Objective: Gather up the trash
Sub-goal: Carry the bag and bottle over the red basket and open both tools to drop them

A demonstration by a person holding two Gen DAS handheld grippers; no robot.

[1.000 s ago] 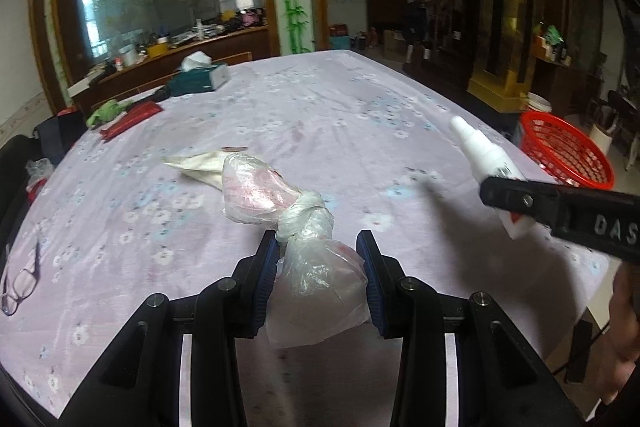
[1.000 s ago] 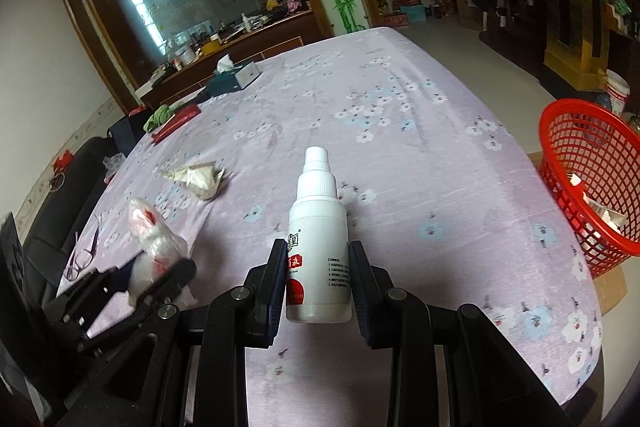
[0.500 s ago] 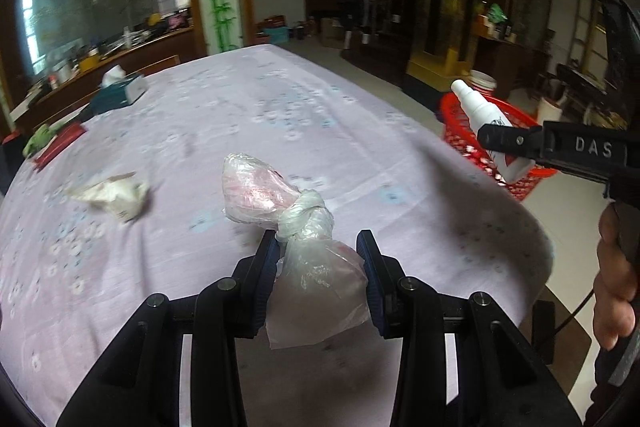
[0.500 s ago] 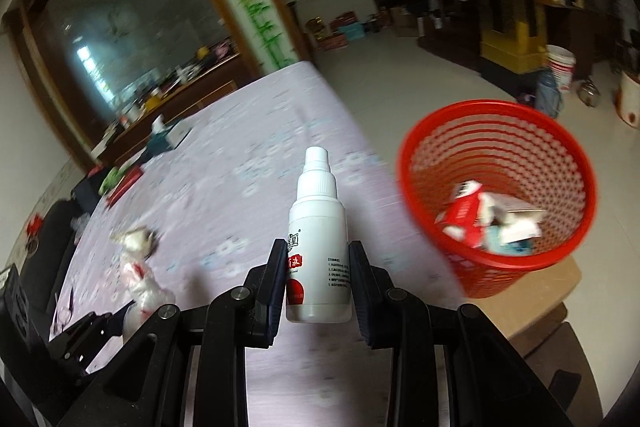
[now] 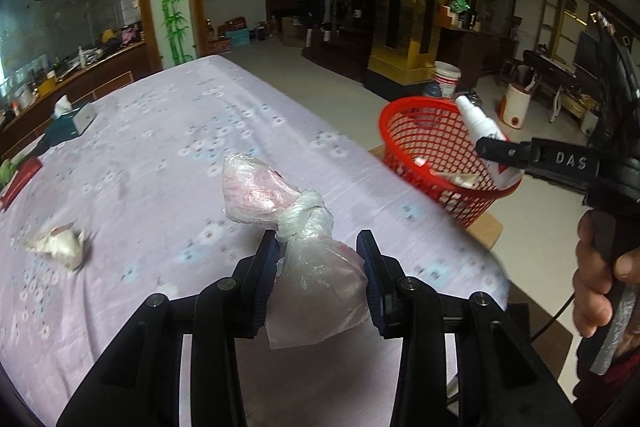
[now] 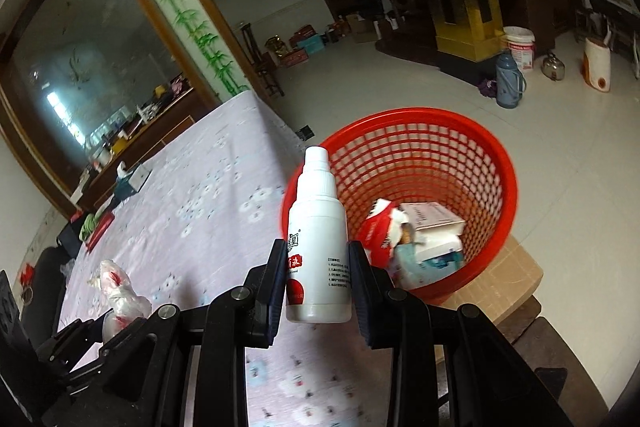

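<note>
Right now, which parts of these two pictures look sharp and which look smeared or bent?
Left wrist view: the knotted plastic bag in the left claw is sharp, the flowered tablecloth and crumpled paper are smeared, and the doorway lines bow at the edges. Right wrist view: the white bottle in the right claw is crisp, the red basket rim slightly smeared, and the corners go black.

We see the red basket (image 6: 400, 163) standing just off the counter's (image 5: 168, 155) right edge, its mouth open upward, with boxes and wrappers (image 6: 416, 239) lying only at the bottom. The right tongs (image 6: 318, 259), closed on the white bottle (image 6: 318, 223), hang beside its near rim. On the counter, a crumpled paper (image 5: 56, 241) sits toward the left edge and a tissue box (image 5: 74, 119) near the far-left corner; the middle is bare cloth.
</note>
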